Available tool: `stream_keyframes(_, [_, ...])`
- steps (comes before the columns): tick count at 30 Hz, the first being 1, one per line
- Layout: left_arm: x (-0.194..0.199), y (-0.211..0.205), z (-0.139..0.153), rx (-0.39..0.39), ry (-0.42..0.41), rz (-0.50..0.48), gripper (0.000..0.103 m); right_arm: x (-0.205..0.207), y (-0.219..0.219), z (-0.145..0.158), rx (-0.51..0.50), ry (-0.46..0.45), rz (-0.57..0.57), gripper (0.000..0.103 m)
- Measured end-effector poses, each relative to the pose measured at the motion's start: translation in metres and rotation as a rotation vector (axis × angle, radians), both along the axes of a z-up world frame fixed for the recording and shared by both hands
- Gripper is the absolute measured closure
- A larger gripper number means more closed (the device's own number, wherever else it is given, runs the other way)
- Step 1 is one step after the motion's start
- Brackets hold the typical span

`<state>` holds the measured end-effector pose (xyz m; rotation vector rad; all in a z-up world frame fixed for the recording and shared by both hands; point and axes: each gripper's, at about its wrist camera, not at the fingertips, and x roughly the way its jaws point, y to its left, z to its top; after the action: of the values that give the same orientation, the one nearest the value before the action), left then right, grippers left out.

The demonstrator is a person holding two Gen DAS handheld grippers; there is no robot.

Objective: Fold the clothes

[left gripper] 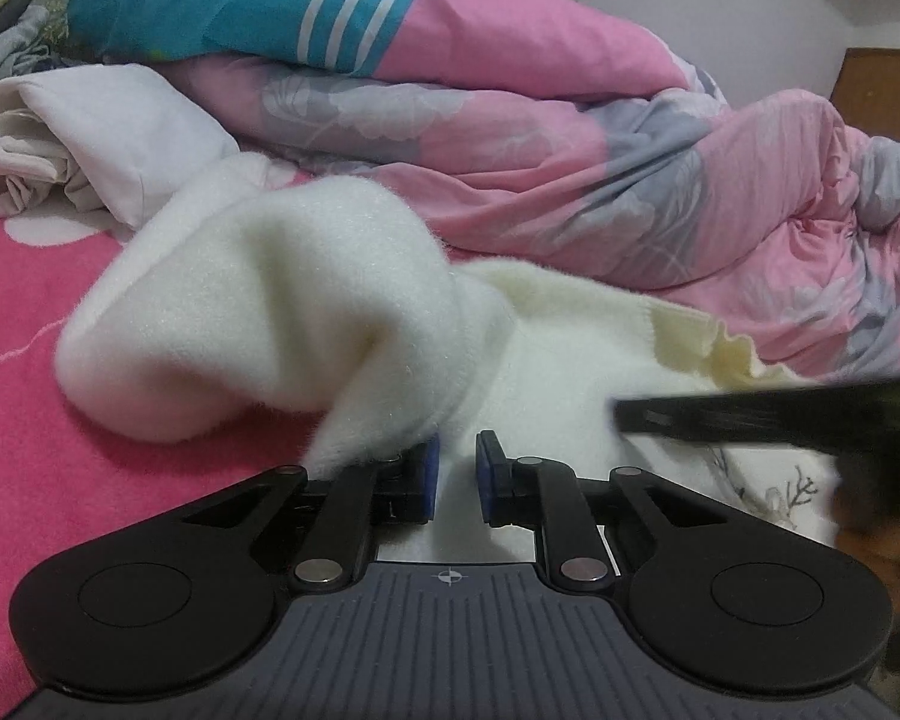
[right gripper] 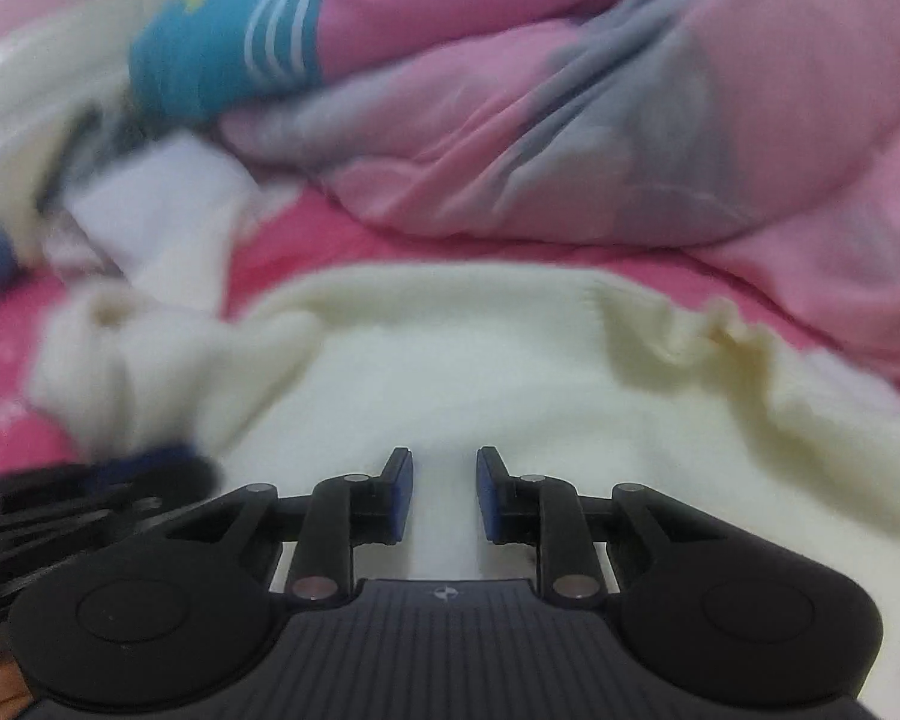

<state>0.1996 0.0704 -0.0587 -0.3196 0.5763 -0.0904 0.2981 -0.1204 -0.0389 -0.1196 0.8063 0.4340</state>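
Pink floral duvet bunched across the back of the bed, pink sheet underneath. Cream fuzzy sweater spread flat in front, sleeve folded over. Left gripper: narrow gap, sleeve fabric draped on left pad, grip unclear. Right gripper: jaws apart over the sweater, nothing between.

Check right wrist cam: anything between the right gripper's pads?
No. The right gripper shows an empty gap between its pads, with the cream sweater lying flat beneath.
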Motion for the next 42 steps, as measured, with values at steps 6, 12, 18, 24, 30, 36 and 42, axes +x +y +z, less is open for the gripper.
stream_keyframes(6, [-0.001, 0.0, 0.0, 0.001, -0.007, 0.006, 0.087, 0.073, -0.003, -0.004, 0.115, -0.023, -0.185, 0.081])
stream_keyframes(12, [-0.001, 0.0, 0.0, -0.006, -0.004, 0.009, 0.087, 0.027, -0.013, 0.016, 0.119, 0.025, -0.092, 0.079])
stream_keyframes(18, [-0.002, 0.0, -0.001, -0.005, -0.009, 0.007, 0.087, 0.081, 0.012, -0.014, 0.105, 0.029, -0.164, 0.081])
stream_keyframes(24, [-0.003, 0.002, 0.0, -0.013, -0.007, 0.007, 0.087, 0.054, -0.042, 0.016, 0.292, 0.051, -0.251, 0.078])
stream_keyframes(30, [-0.002, 0.002, 0.001, -0.009, -0.003, 0.009, 0.087, -0.051, -0.088, 0.018, -0.015, 0.031, -0.197, 0.077])
stream_keyframes(36, [-0.003, 0.002, 0.0, -0.011, -0.006, 0.007, 0.087, 0.009, -0.111, -0.016, -0.062, -0.003, -0.332, 0.079])
stream_keyframes(42, [-0.002, 0.003, -0.001, -0.02, -0.006, 0.005, 0.087, 0.066, -0.158, -0.009, 0.169, 0.0, -0.534, 0.081])
